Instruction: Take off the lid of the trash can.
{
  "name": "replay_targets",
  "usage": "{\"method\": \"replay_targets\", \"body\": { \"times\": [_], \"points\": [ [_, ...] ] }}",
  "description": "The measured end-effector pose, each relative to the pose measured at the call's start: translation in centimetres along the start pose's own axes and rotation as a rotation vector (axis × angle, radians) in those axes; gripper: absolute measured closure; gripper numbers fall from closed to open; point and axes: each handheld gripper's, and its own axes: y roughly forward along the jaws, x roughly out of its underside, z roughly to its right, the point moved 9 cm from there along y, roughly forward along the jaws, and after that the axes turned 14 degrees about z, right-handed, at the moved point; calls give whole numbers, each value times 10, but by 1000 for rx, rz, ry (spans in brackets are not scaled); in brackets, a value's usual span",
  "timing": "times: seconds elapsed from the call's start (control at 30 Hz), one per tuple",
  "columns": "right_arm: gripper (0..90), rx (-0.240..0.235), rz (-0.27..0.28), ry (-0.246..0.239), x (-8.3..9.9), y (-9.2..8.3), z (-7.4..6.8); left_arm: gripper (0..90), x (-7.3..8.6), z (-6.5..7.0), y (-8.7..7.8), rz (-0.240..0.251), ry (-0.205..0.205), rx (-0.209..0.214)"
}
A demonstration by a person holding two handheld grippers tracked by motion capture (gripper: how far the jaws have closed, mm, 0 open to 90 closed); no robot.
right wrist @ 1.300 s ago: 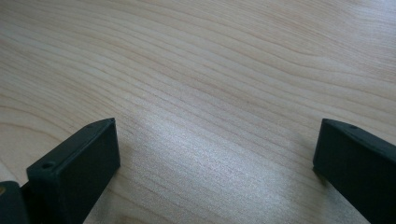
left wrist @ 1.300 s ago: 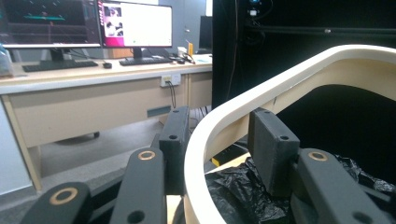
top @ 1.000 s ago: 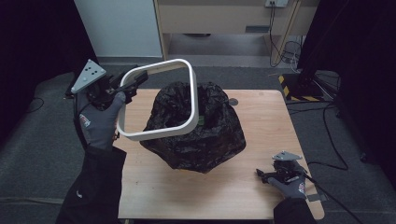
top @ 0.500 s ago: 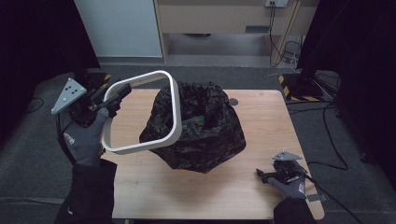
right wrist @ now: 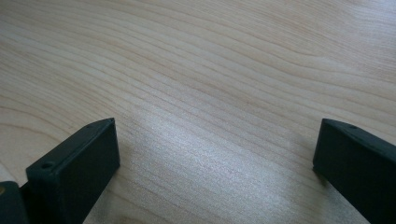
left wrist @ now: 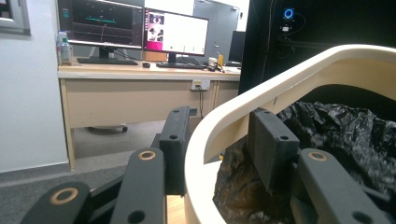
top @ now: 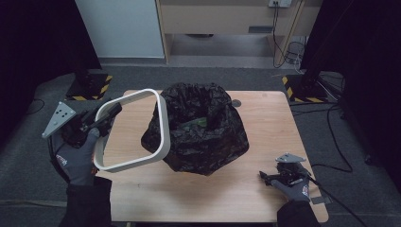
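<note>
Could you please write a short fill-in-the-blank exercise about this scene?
1. The left hand-held gripper is shut on the white ____.
2. The bag on the table is coloured ____.
3. The right hand-held gripper has its jaws ____, nothing between them.

Missing words: frame; black; open

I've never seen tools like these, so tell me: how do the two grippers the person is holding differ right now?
The left gripper is raised off the table, clamped on the white square ring beside the black bag; the right gripper sits low at the table's near edge, holding nothing. The left's jaws pinch the ring's rim between them; the right's stand wide apart over bare wood. Both have two black jaws, a grey plate and a gloved hand.
</note>
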Motion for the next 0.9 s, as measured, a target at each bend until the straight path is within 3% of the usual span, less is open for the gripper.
{"method": "replay_targets", "body": {
  "times": [0.17,0.2,0.27,0.43,0.7,0.9],
  "points": [
    [8,1,-1,0,0,0,0,594,8,-10,-11,-8,8,-20],
    [8,1,0,1,0,0,0,594,11,-9,-14,-16,-15,-15],
    [8,1,0,1,0,0,0,594,14,-12,-18,-15,-12,-19],
    [8,2,0,1,0,0,0,594,28,-22,-28,-49,-11,-38],
    [8,2,0,-2,0,0,0,594,33,-27,-38,-61,1,-42],
    [9,2,0,0,0,0,0,593,35,-34,-51,-67,5,-72]
  ]
}}
